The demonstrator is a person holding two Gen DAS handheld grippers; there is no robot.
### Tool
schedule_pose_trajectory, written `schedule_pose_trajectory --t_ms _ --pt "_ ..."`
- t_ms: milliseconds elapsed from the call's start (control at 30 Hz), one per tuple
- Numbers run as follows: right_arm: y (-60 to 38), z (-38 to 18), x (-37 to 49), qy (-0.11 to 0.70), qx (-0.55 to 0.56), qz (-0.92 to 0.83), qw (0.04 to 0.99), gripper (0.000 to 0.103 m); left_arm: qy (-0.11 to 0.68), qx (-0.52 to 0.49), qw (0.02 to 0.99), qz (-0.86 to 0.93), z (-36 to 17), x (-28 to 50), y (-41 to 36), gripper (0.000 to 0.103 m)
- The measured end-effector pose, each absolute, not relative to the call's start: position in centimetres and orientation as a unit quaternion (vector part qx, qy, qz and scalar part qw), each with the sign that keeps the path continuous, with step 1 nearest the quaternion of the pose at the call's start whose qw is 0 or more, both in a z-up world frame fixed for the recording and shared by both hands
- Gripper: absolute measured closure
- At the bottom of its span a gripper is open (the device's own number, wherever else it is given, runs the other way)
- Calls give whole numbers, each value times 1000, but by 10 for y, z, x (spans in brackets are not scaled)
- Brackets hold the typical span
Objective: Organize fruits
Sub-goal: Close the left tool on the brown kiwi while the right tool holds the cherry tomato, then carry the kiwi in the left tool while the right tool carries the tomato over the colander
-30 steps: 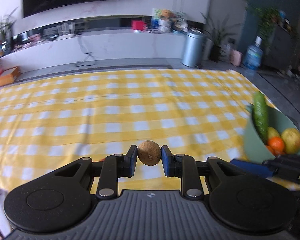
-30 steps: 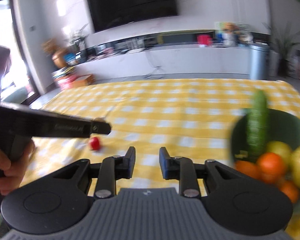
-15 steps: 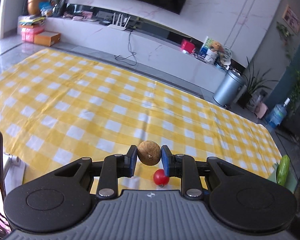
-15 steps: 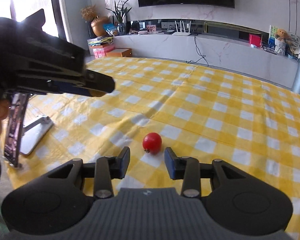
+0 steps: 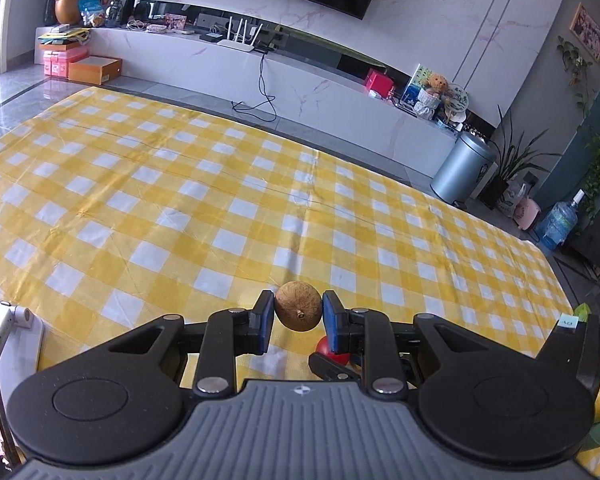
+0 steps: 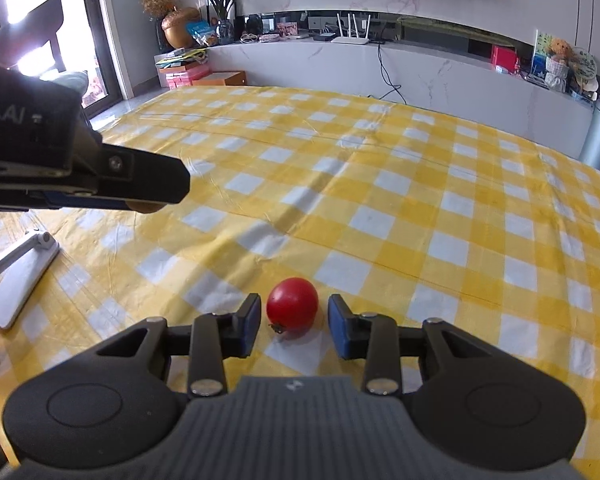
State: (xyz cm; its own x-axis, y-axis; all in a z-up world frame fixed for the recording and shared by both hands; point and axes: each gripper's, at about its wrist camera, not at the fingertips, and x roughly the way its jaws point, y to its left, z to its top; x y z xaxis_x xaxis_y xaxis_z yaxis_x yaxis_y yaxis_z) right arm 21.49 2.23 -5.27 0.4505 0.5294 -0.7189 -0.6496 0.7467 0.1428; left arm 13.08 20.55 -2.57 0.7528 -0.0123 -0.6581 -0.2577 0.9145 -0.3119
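Brown fruit [image 5: 299,312] clamped in left tool [image 5: 296,322]; tomato [image 6: 292,307] between right tool's [image 6: 293,331] spread fingers

Bare checkered cloth [image 6: 380,184] lies ahead; the left tool [image 6: 156,200] overhangs its left side.

Each gripper, left [image 5: 299,316] and right [image 6: 293,325], had a ribbed grey body, two black round discs, black linkage arms with silver screws, and blue pads [image 6: 339,330] on its fingertips.

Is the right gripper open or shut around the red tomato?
Open: the right gripper straddles the red tomato, with a gap showing on each side.
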Motion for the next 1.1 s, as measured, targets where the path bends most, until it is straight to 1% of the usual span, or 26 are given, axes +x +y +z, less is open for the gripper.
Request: schedule_pose_trajectory --t_ms 33,67,267,467,667,1100 --pt "22 -52 215 392 -73 349 848 75 346 -192 916 67 -26 131 204 74" --pt "21 -52 215 391 -71 350 848 78 347 -189 916 66 -26 131 203 75" --pt "15 -42 209 382 -71 352 852 79 345 -185 918 63 -25 131 200 75" --pt "-17 -13 197 364 -56 344 864 79 345 -178 921 42 -22 132 185 75" --pt "-70 15 182 346 -45 313 884 79 331 -130 935 -2 -7 127 141 75" --pt "-214 72 138 283 -11 196 939 79 317 -73 940 -106 25 118 39 74"
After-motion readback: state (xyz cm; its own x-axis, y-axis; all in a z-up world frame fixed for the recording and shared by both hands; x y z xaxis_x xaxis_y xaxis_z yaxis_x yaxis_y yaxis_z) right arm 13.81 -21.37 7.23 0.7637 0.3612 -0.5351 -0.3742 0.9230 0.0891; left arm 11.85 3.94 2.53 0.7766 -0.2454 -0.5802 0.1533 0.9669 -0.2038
